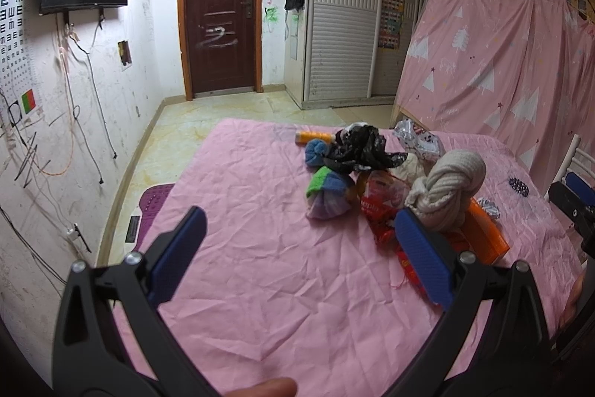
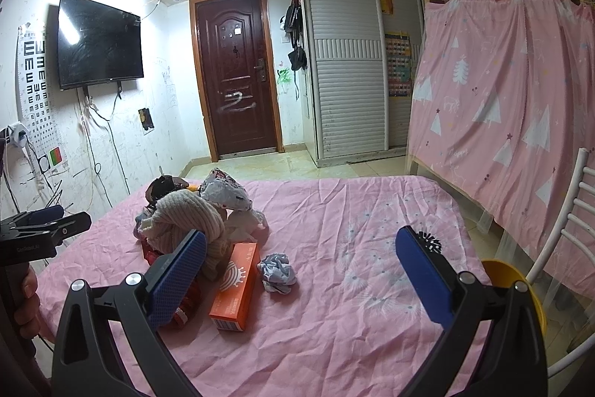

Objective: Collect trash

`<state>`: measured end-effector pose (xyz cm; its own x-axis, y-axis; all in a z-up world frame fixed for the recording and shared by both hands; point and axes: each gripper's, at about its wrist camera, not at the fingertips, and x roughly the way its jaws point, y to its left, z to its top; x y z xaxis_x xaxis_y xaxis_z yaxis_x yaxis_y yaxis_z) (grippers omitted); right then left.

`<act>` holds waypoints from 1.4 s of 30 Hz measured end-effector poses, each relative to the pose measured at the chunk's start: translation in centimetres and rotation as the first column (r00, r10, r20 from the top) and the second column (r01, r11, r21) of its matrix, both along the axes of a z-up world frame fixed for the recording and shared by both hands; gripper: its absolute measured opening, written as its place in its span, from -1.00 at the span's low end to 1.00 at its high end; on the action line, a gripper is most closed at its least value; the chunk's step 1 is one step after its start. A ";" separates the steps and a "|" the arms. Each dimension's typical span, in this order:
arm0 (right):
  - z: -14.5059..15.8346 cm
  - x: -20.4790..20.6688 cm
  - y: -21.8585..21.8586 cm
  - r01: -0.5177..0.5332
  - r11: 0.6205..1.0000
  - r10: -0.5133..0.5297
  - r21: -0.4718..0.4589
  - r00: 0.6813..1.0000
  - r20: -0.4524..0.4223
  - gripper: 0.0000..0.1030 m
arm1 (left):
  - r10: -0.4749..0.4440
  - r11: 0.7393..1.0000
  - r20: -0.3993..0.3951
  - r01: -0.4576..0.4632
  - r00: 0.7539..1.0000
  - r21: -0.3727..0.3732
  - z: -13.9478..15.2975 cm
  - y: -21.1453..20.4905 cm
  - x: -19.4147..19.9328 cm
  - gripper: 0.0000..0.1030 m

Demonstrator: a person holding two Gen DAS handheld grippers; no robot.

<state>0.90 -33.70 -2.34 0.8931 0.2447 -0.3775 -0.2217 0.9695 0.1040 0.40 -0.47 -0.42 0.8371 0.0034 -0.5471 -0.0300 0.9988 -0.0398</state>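
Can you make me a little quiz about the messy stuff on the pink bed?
1. True or false: the right hand-held gripper is clamped on the orange box.
2. What lies just right of the orange box, in the right wrist view? A) crumpled paper ball B) a spoon C) a shoe
3. Fill in: the black plastic bag sits at the far side of the pile, near an orange ____.

Key
1. False: both hand-held grippers, the left too, are open and hold nothing.
2. A, the crumpled paper ball.
3. Bottle, lying on the pink sheet.
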 end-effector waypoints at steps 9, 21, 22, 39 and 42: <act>-1.0 1.9 -1.3 -0.033 0.999 0.034 0.013 0.998 -0.052 0.84 | -0.011 1.000 -0.044 0.012 0.999 0.009 -0.3 -1.5 2.2 0.88; -1.0 4.1 -2.6 -0.142 0.988 0.148 0.055 0.981 -0.126 0.84 | -0.116 0.993 -0.076 0.117 0.990 0.007 0.8 -4.8 5.0 0.88; -1.1 4.3 -2.7 -0.152 0.986 0.159 0.065 0.978 -0.132 0.84 | -0.140 0.990 -0.066 0.141 0.988 0.012 1.2 -5.4 5.0 0.88; -2.7 3.9 0.8 -0.405 0.907 0.422 0.118 0.862 -0.280 0.52 | -0.330 0.923 -0.144 0.351 0.933 0.158 0.2 -13.3 8.3 -0.07; -3.3 3.9 2.1 -0.426 0.900 0.432 0.089 0.845 -0.317 0.24 | -0.329 0.923 -0.142 0.350 0.934 0.161 0.1 -13.5 8.2 -0.18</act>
<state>4.76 -31.64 -5.67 0.5278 0.5833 -0.6174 -0.5671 0.7832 0.2551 8.65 -13.92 -0.32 0.7400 -0.1630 -0.6526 0.3183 0.9396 0.1262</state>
